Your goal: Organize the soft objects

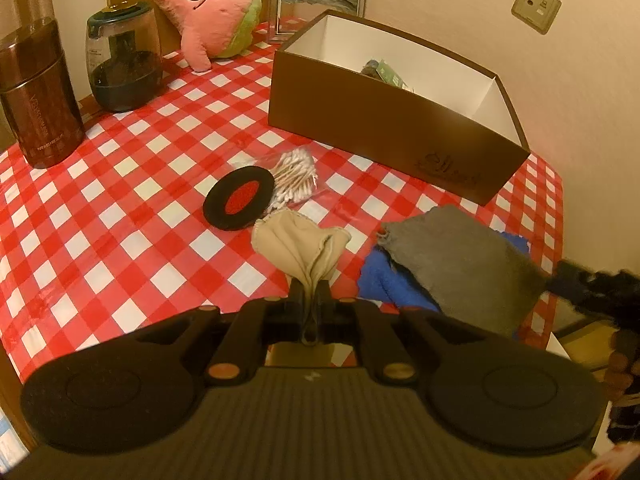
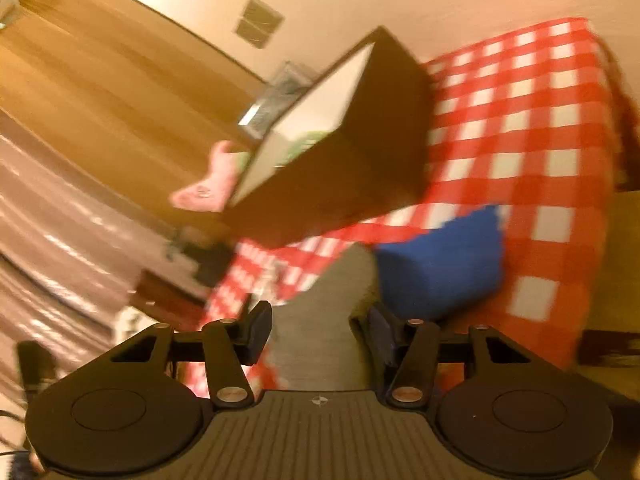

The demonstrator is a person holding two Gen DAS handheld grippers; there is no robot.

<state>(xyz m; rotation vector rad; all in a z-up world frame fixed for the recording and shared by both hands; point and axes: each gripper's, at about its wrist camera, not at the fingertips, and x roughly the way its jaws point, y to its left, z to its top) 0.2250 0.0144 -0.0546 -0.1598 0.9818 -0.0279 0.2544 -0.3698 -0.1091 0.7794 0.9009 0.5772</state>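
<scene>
1. Left tongs clamped on a bunched beige cloth, which fans out forward of the tips, apparently lifted off the checkered surface.
2. Right tongs spread apart and empty, with a grey cloth lying in the gap between the fingers; view badly motion-blurred, so contact impossible to judge.
3. Blue cloth just right of the right tongs, partly under the grey one.
4. Brown box ahead and right of the left tongs, open-topped, with something greenish already inside; probably the destination.
5. Judged early-to-middle: one cloth gripped, none of the three cloths boxed.
6. Also left: pink star plush far ahead and left, leaning at the back.
7. Between the left tongs and box: black-and-red round pad and bag of cotton swabs, near the carry path.
8. Far left: a brown canister and dark-lidded jar, well clear.
</scene>
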